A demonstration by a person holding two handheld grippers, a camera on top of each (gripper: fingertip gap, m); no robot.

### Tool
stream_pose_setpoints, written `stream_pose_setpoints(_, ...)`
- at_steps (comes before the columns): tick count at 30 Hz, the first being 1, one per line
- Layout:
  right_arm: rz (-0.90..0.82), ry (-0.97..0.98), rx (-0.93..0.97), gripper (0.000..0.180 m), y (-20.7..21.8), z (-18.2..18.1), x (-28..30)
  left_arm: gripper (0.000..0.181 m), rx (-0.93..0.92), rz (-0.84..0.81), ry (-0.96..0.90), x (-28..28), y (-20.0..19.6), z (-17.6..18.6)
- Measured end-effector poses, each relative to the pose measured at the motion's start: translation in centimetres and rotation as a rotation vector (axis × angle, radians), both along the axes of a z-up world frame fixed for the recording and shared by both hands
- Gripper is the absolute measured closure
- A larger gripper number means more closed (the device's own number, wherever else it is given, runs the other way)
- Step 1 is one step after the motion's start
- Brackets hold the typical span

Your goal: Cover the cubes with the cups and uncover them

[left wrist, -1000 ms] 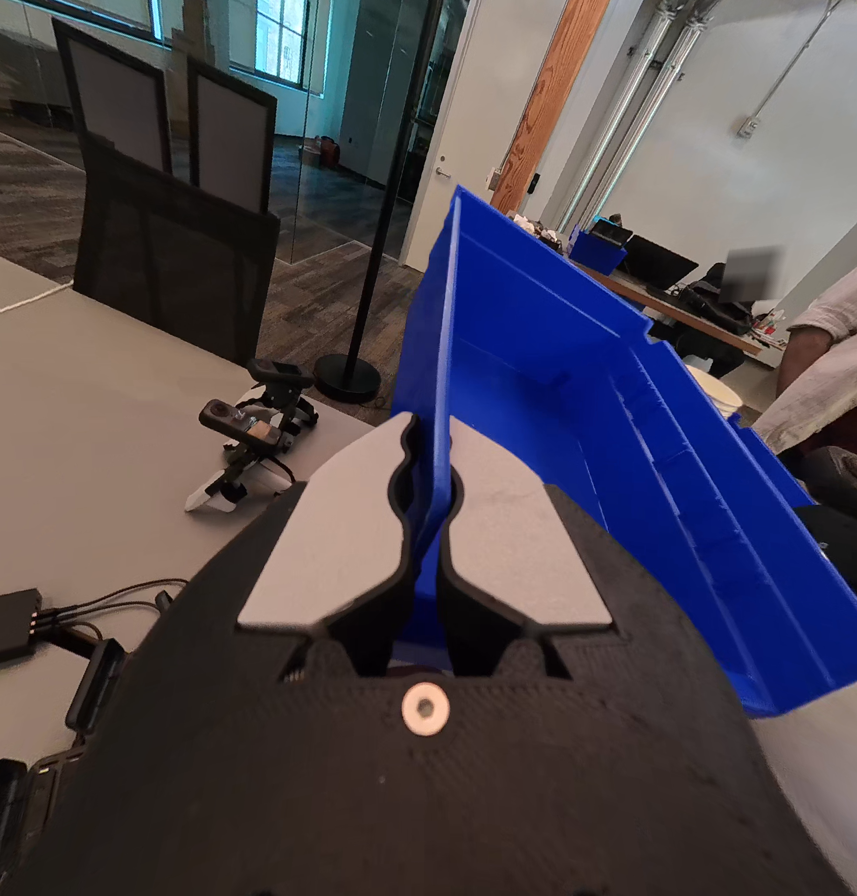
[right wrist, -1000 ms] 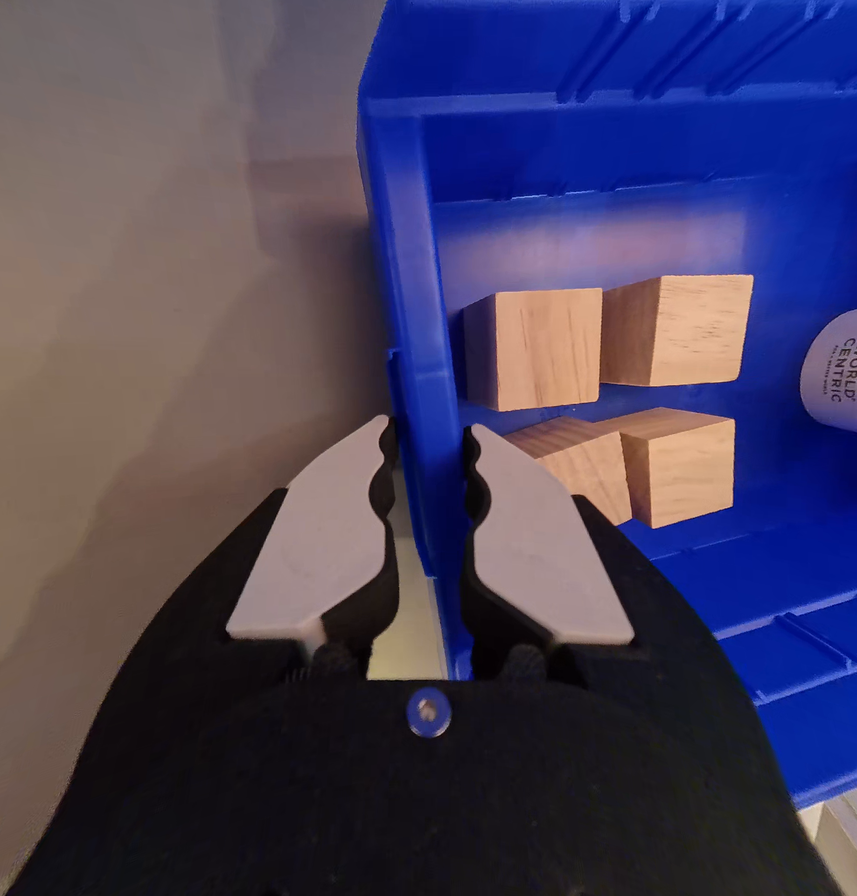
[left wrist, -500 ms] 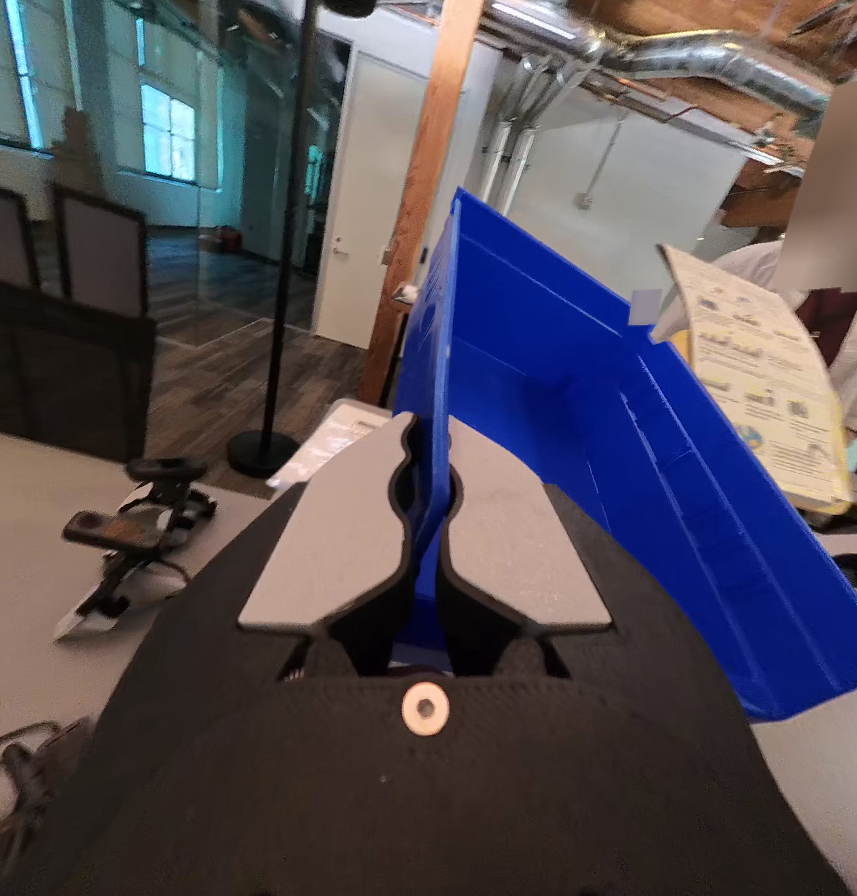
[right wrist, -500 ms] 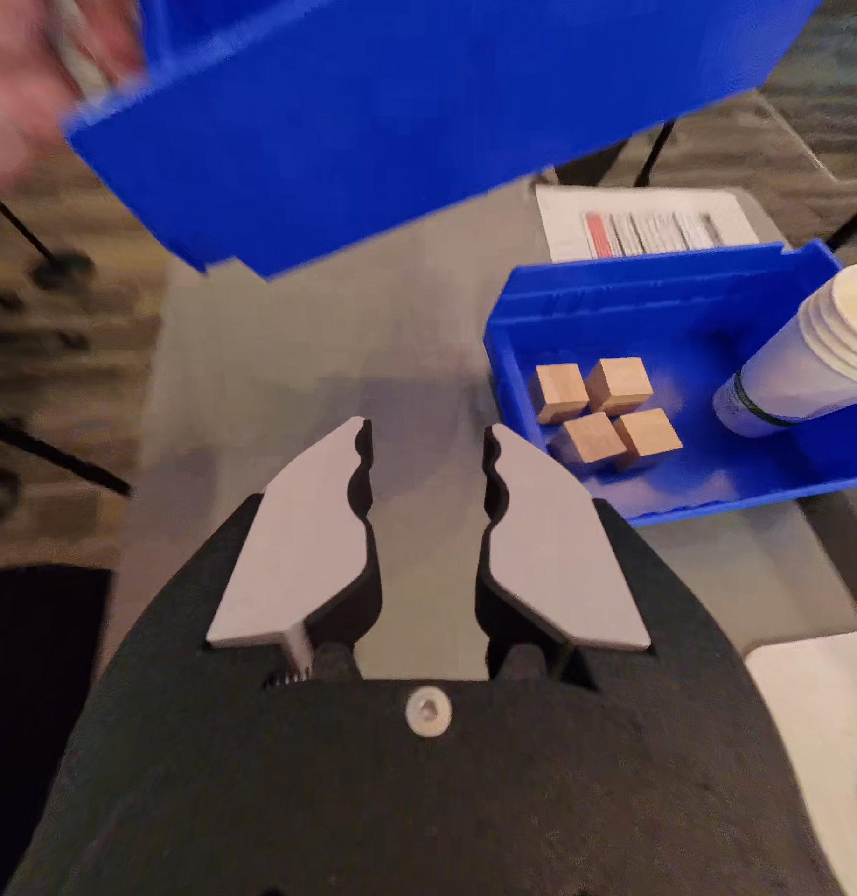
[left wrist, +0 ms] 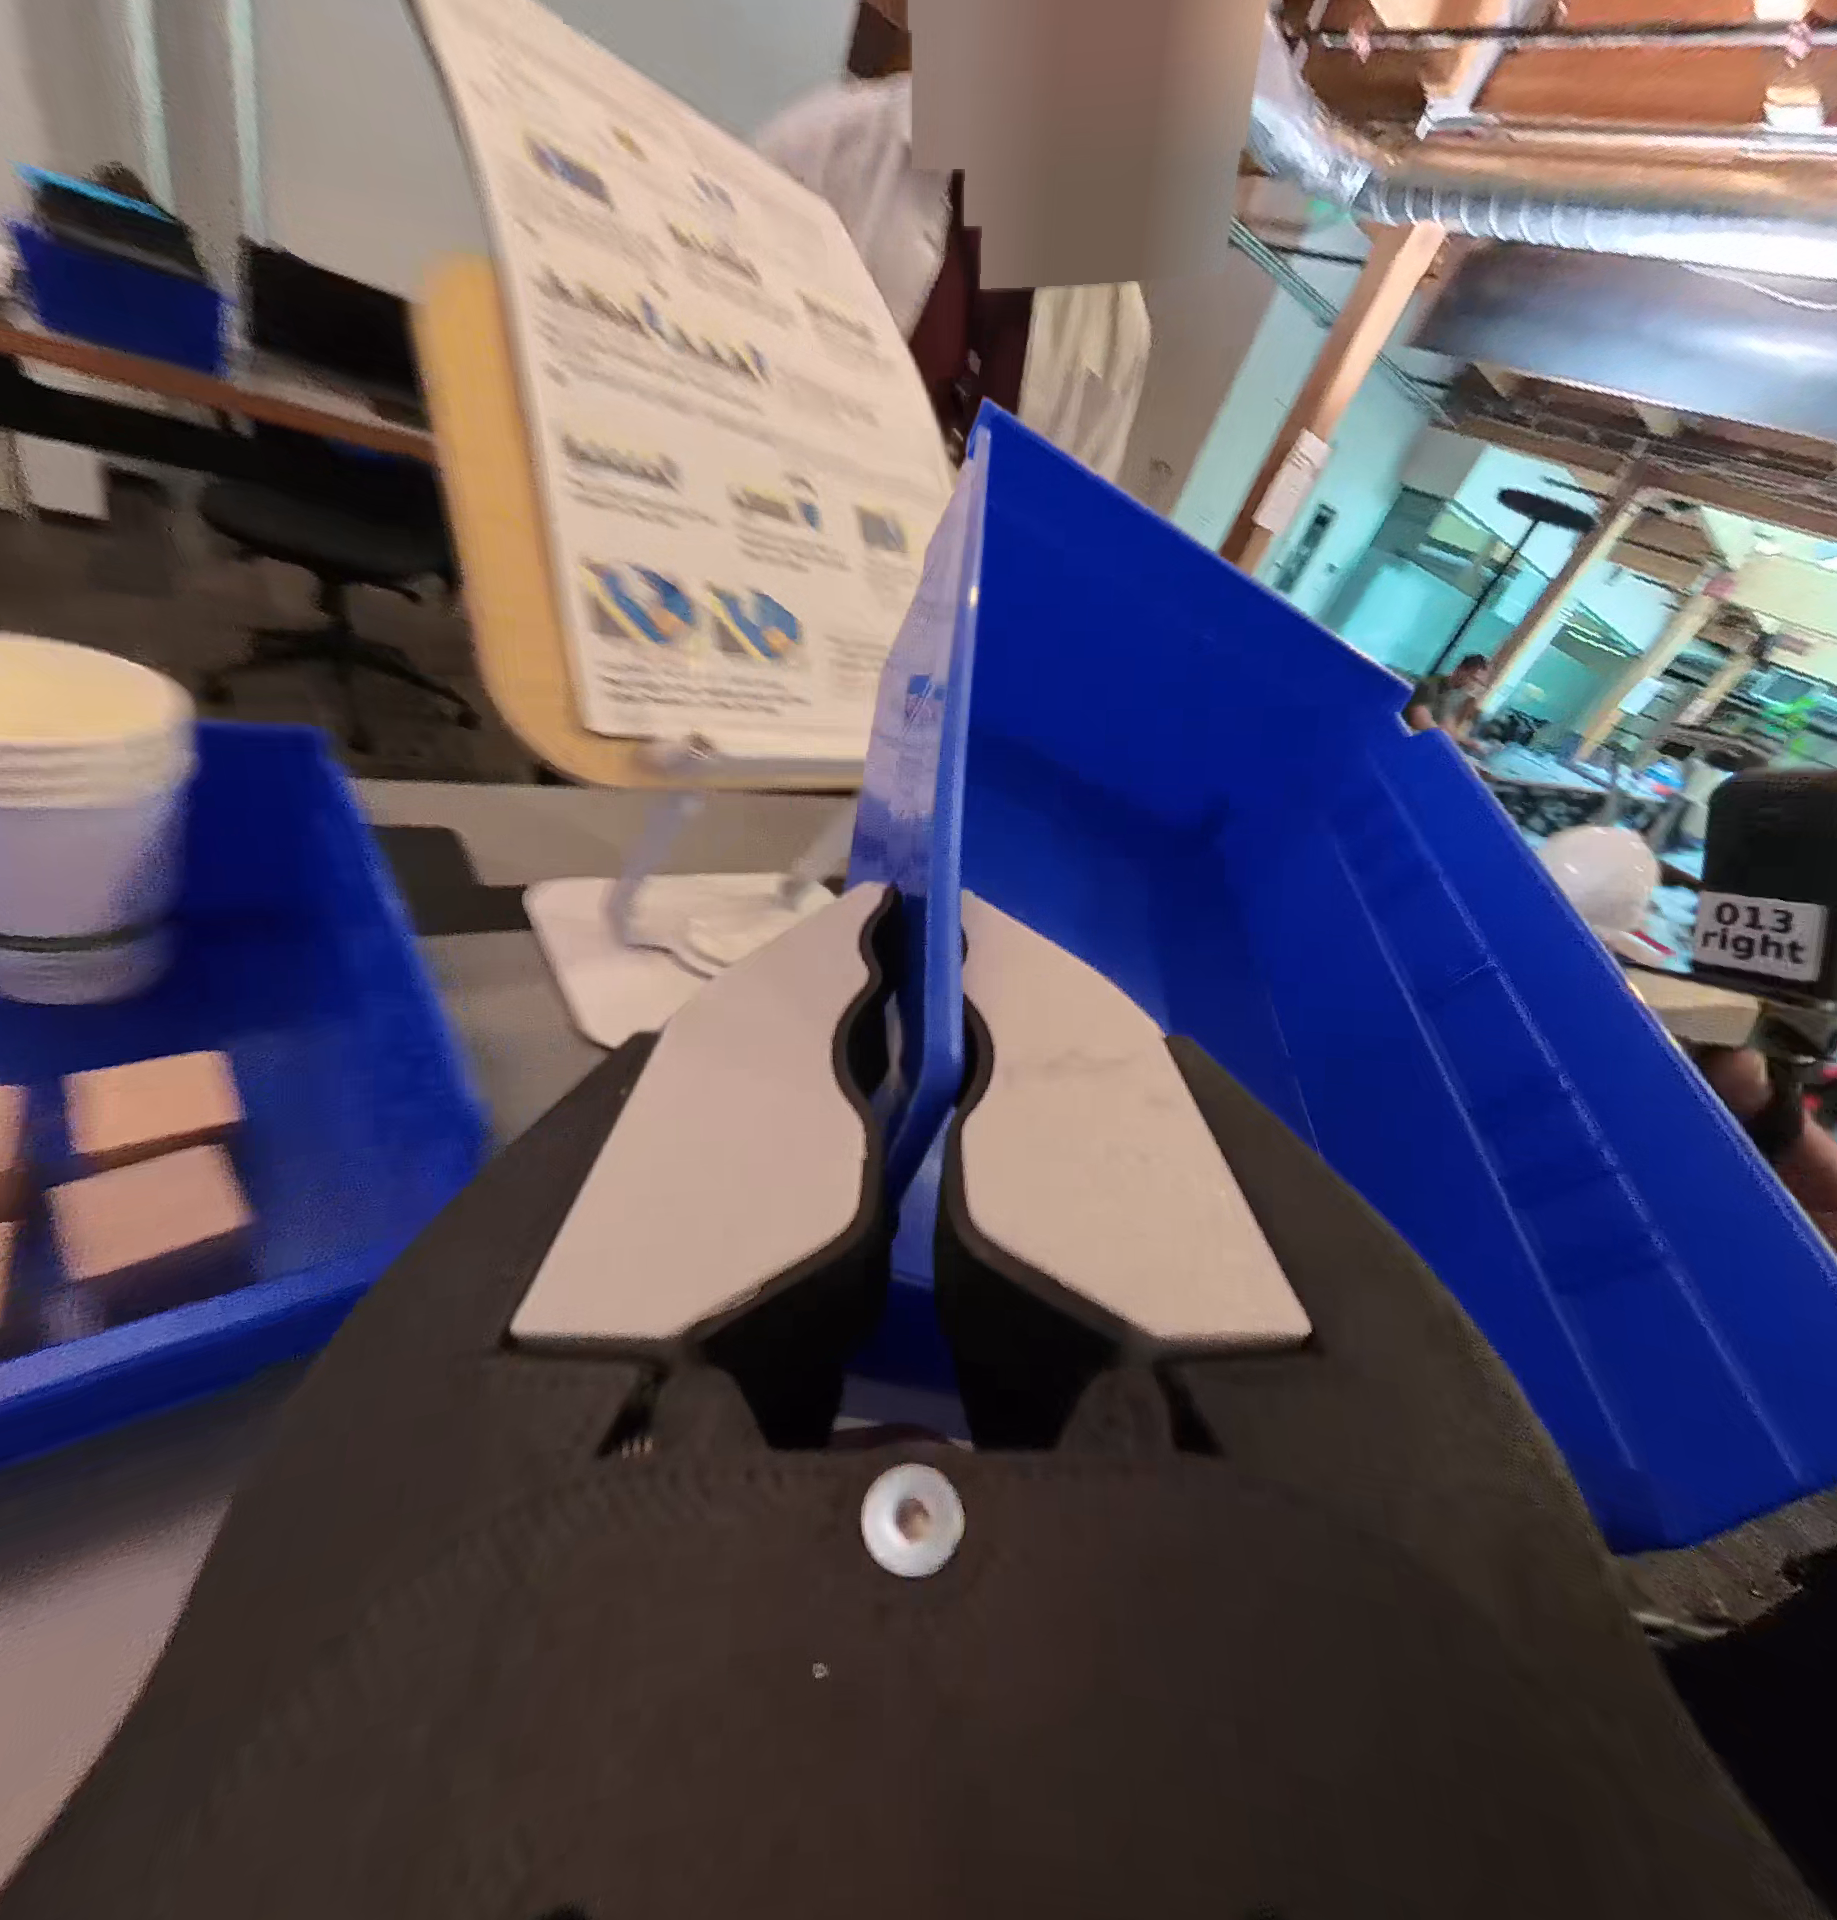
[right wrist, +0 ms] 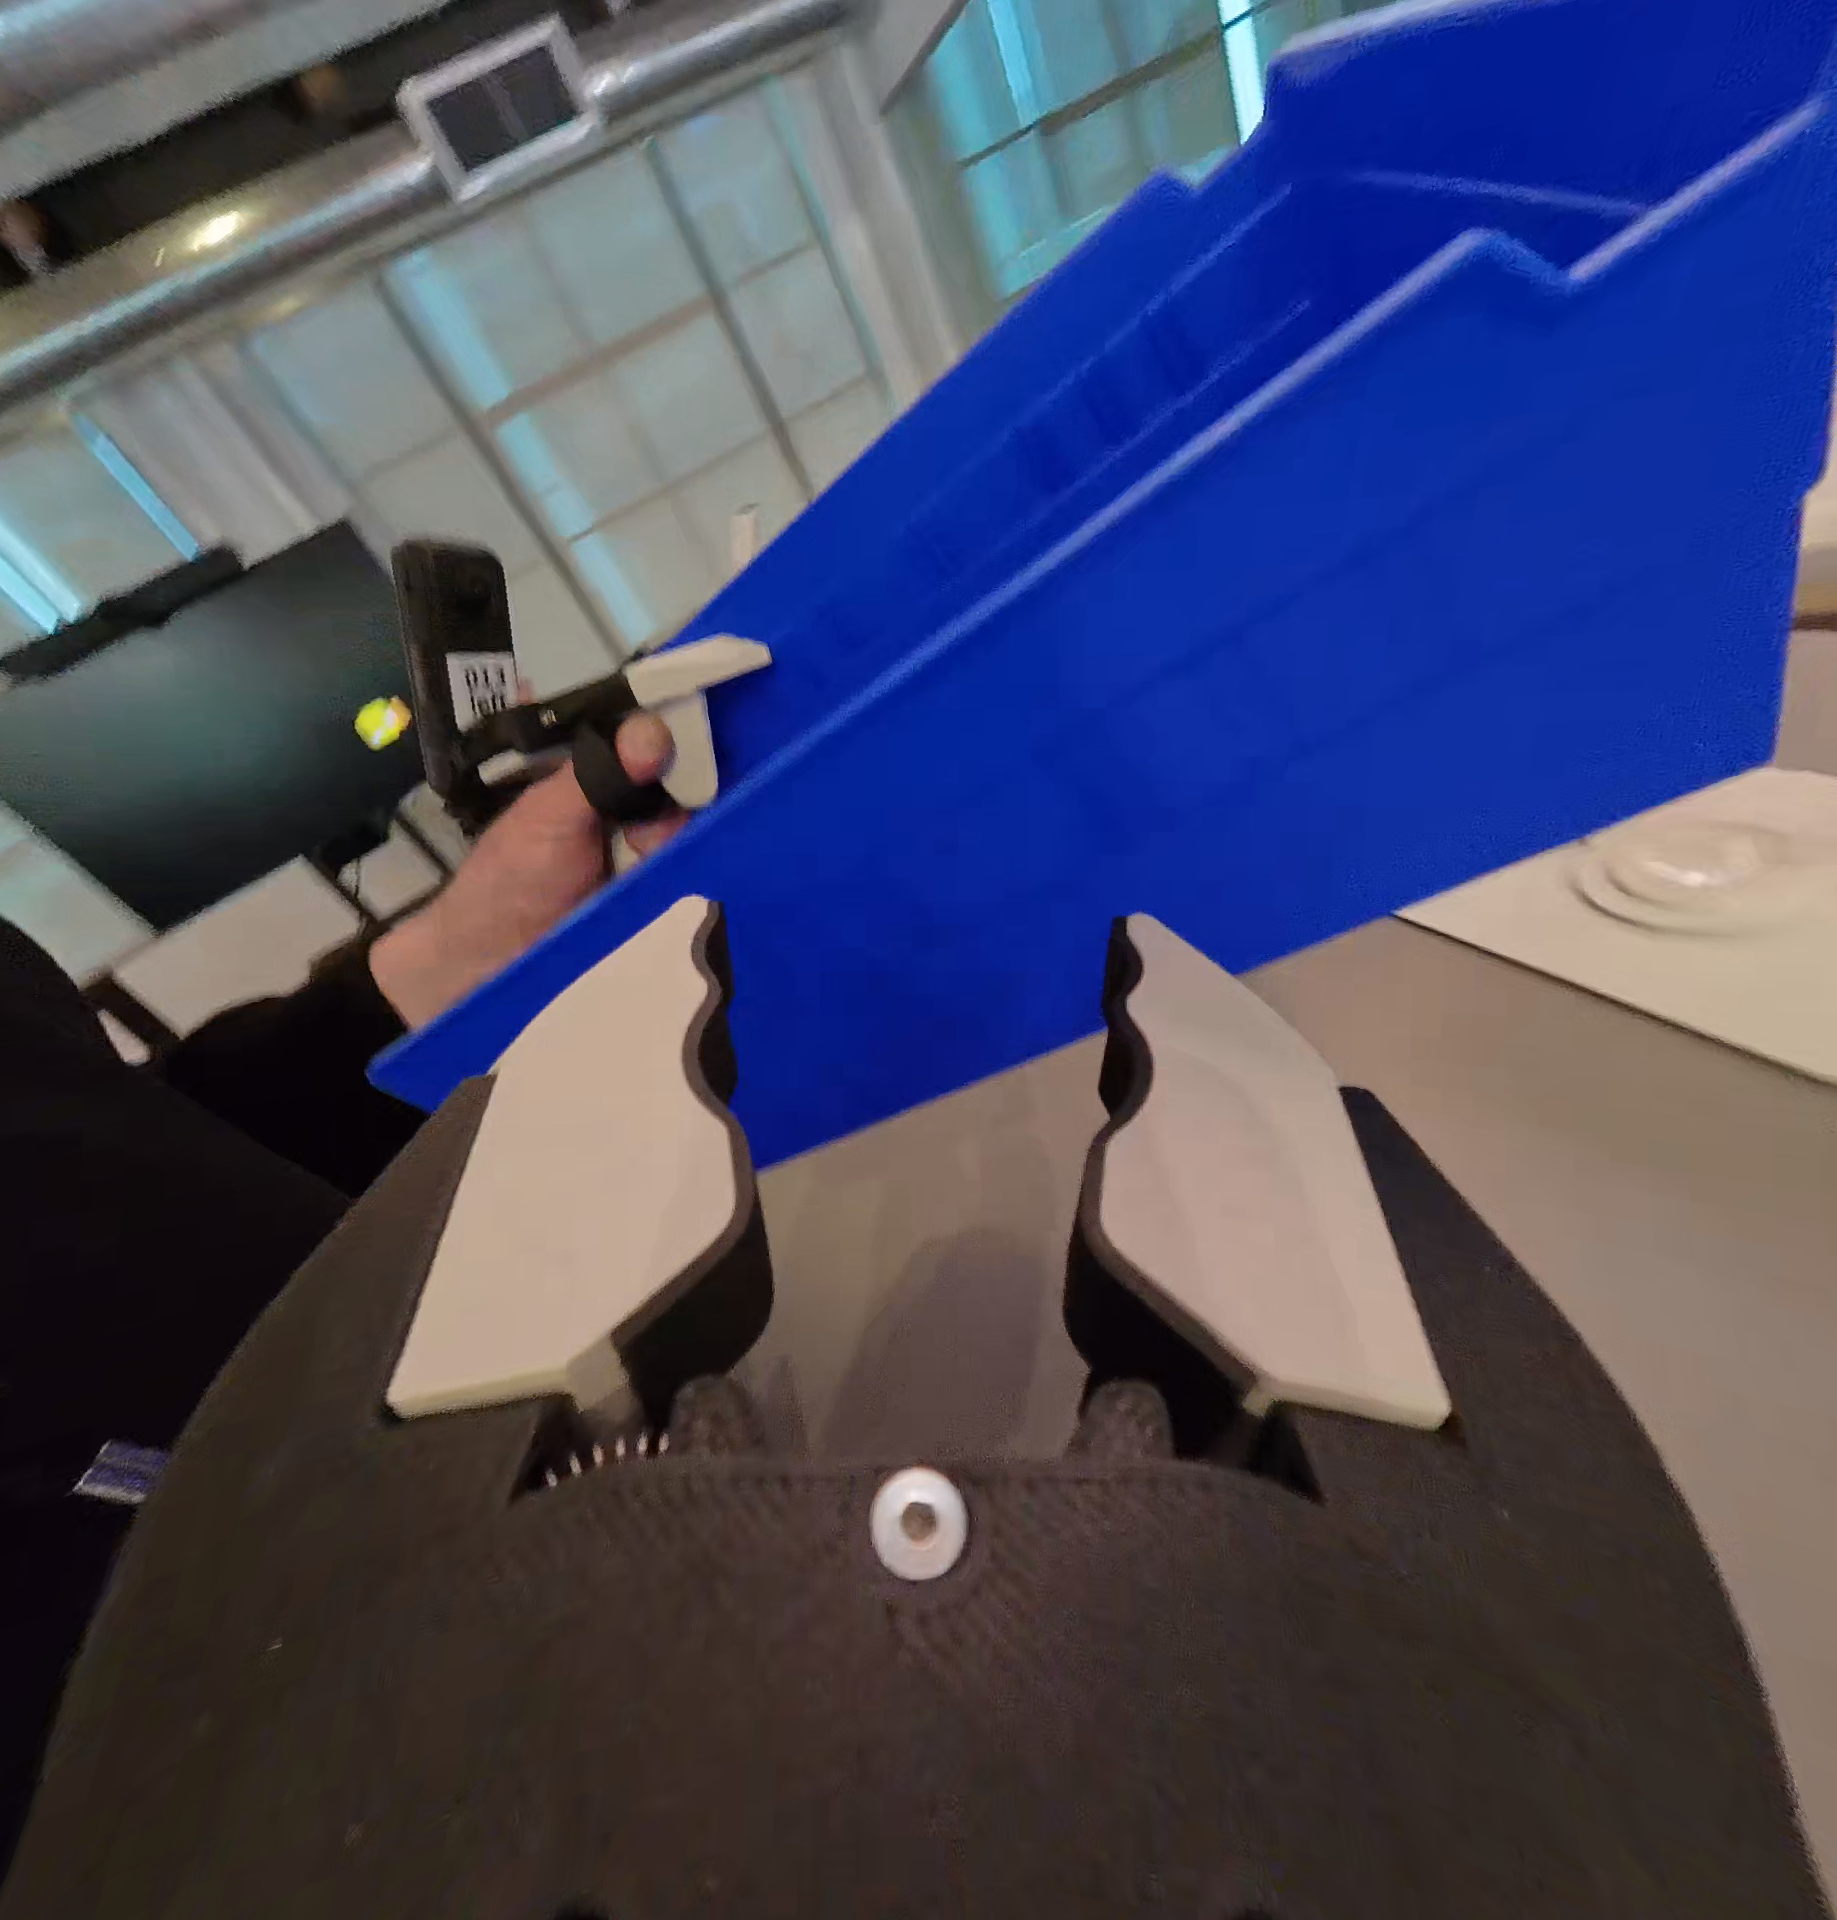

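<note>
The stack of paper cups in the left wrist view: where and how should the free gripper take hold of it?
Judging by its pose, grip the side wall just under the rims. The stack of paper cups stands in a blue bin behind the wooden cubes, rims well above the bin wall. The right gripper, jaws open, could come level, one jaw on each side.

Two blue bins: a lifted empty bin [left wrist: 1309,935] at right and a second bin [left wrist: 301,1039] at left holding four wooden cubes [left wrist: 150,1164] and one stack of paper cups [left wrist: 62,810].
</note>
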State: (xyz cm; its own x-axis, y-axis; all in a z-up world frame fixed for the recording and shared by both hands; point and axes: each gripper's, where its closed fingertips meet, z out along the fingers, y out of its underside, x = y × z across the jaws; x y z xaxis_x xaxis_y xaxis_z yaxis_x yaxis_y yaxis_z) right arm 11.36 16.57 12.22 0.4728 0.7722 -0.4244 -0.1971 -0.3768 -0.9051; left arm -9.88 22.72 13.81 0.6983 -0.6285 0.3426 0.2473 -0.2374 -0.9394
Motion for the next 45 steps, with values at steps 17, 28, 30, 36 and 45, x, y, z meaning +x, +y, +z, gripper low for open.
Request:
stream_pose_setpoints(17,-0.287,0.006,-0.418,0.132,1.6,-13.6,23.8,0.173,-0.362,-0.216,0.012,26.5,4.1,-17.1)
stream_pose_setpoints(28,-0.198,-0.066,-0.509,0.132,4.6,-16.6,26.5,0.164,-0.32,-0.206,0.112,27.3,4.1,-18.3)
stream_pose_setpoints(30,-0.242,-0.06,-0.508,0.127,4.5,-16.0,27.1,0.163,-0.305,-0.235,0.103,27.1,3.7,-17.9)
stream_pose_setpoints(36,-0.371,-0.179,-0.517,0.101,1.4,-13.0,24.3,0.151,-0.271,-0.294,0.162,25.4,2.7,-16.0)
stream_pose_setpoints(45,-0.441,-0.462,-0.541,0.123,-0.3,-17.8,20.2,0.161,-0.346,-0.391,0.217,26.5,1.3,-17.8)
